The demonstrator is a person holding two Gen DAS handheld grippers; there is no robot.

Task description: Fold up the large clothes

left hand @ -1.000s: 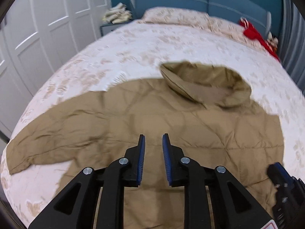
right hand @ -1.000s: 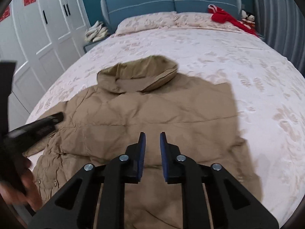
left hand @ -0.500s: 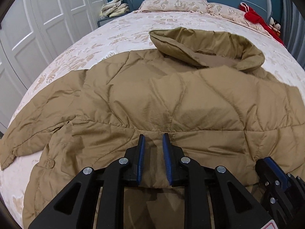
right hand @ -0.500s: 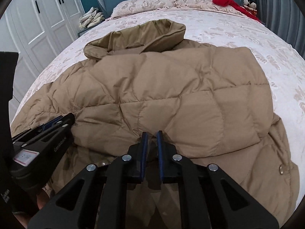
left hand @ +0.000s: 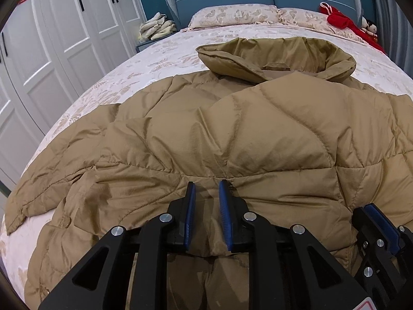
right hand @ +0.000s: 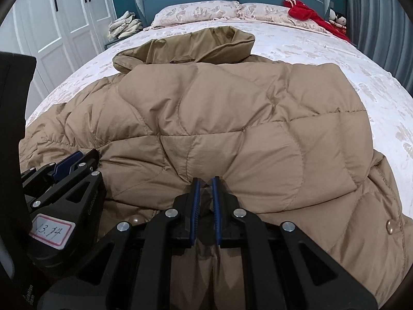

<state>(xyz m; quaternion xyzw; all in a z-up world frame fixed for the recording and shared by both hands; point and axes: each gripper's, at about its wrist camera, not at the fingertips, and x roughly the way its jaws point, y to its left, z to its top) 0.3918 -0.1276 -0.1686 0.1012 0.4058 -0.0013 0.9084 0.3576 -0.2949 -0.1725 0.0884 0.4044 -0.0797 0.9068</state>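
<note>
A large tan quilted puffer jacket lies spread on the bed, collar at the far end; it also shows in the right wrist view. My left gripper is shut on a fold of the jacket at its near hem edge. My right gripper is shut on a pinch of the same jacket fabric just to the right. The right gripper shows at the lower right of the left wrist view; the left gripper shows at the left of the right wrist view. A sleeve lies out to the left.
The bed has a pale floral cover and two pillows against a blue headboard. Red items lie at the far right. White wardrobe doors stand to the left, with a nightstand holding folded cloths.
Both grippers dropped from above the jacket to its near edge and closed on the fabric. The near hem is now bunched up between the jaws.
</note>
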